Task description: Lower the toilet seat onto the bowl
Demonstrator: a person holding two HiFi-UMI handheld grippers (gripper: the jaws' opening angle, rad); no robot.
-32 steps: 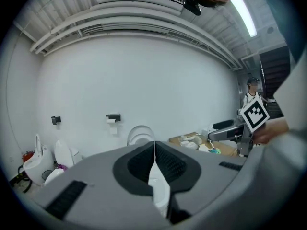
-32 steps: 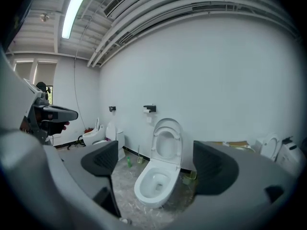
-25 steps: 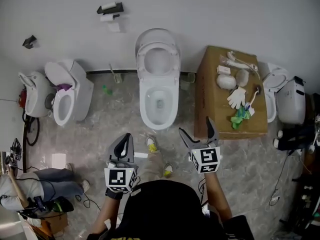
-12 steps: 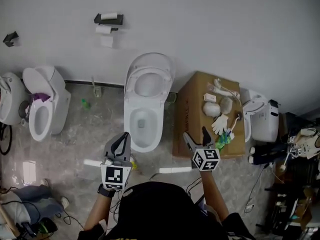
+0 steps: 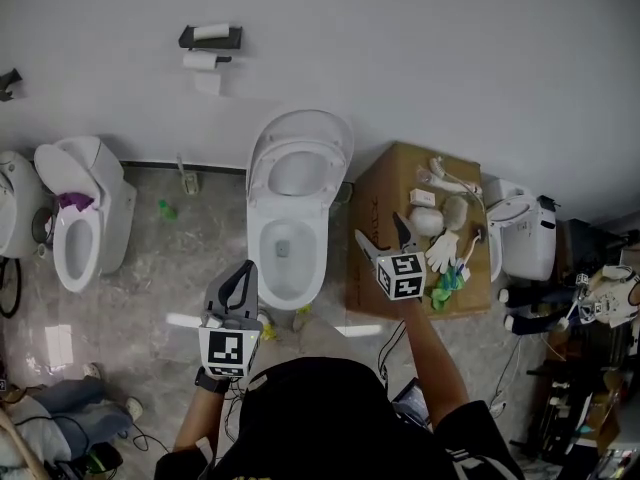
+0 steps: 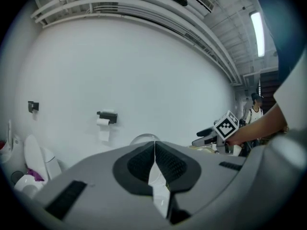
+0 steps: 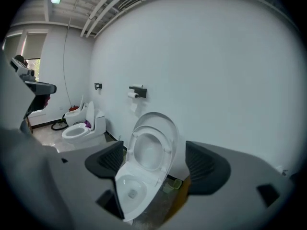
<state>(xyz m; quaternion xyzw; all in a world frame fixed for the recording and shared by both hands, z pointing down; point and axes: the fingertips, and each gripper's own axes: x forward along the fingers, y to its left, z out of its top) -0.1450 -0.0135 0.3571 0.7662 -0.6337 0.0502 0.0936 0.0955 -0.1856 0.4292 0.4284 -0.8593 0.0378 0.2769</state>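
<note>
Nearest the person, the left gripper (image 5: 247, 268) is held low over the grey floor (image 5: 160, 278). In the head view it sits just in front of the near left side of the bowl (image 5: 256, 244). Its fingers (image 6: 136, 164) are pressed together, pad against pad, with nothing between them and nothing touched.

The right gripper (image 5: 378, 228) reaches further out, to the right of the bowl. In the head view it shows over the near left part of a cardboard box (image 5: 372, 278) that stands just beside the toilet. Its fingers (image 7: 204, 169) stand wide apart. They have just been closing a little, and they grip nothing. In the right gripper view the toilet shows through the gap between them, well beyond the fingertips and untouched.

The toilet stands on the floor with its back at the foot of the white wall (image 5: 450, 68). The bowl is uncovered. The toilet seat (image 7: 166, 150) is raised, standing upright and resting back against the lid (image 5: 300, 120), which is also up. Neither gripper touches the seat, the lid or the bowl.

On the far part of the box top lie a white glove (image 5: 442, 251) and a few small white and green things. Along the same wall, well to the left, stands a second toilet (image 5: 80, 228) with its lid up. A paper roll holder (image 5: 210, 36) hangs on the wall above and to the left of the raised seat.
</note>
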